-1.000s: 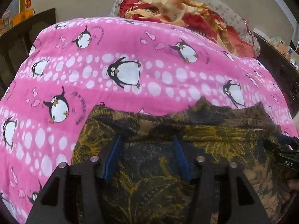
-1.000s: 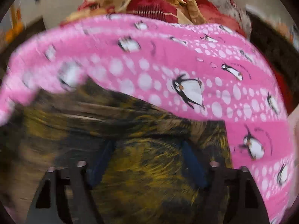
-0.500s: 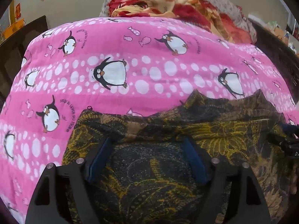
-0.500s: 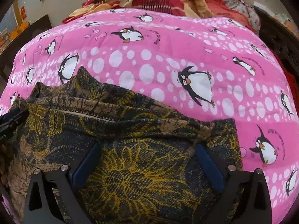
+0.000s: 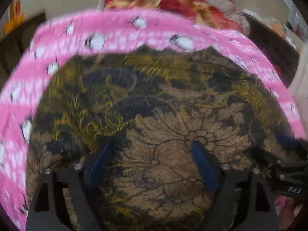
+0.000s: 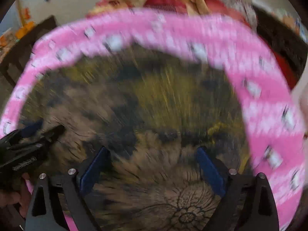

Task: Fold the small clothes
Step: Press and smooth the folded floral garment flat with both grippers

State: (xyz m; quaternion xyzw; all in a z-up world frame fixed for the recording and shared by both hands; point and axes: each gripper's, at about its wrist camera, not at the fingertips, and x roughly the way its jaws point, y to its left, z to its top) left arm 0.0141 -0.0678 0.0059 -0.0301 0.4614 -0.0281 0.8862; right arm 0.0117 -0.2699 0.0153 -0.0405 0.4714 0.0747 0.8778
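Observation:
A dark garment with a yellow and tan floral print (image 5: 154, 105) lies spread on a pink penguin-print blanket (image 5: 115, 32); it also fills the right wrist view (image 6: 154, 100). My left gripper (image 5: 152, 154) is open, its blue pads (image 5: 98, 163) wide apart just above the cloth. My right gripper (image 6: 152, 157) is open too, over the same garment. Each gripper shows at the edge of the other's view: the right one at the right of the left wrist view (image 5: 284, 165), the left one at the left of the right wrist view (image 6: 28, 142). Both views are motion-blurred.
A red and orange bundle of bedding (image 5: 173, 2) sits at the far end of the blanket. Dark wooden furniture (image 6: 25, 44) stands to the left and dark furniture (image 5: 273, 46) to the right. A beige wall is behind.
Both grippers have moved forward and lower over the garment, which now fills most of each view. The jaws stay open. The views have become blurred.

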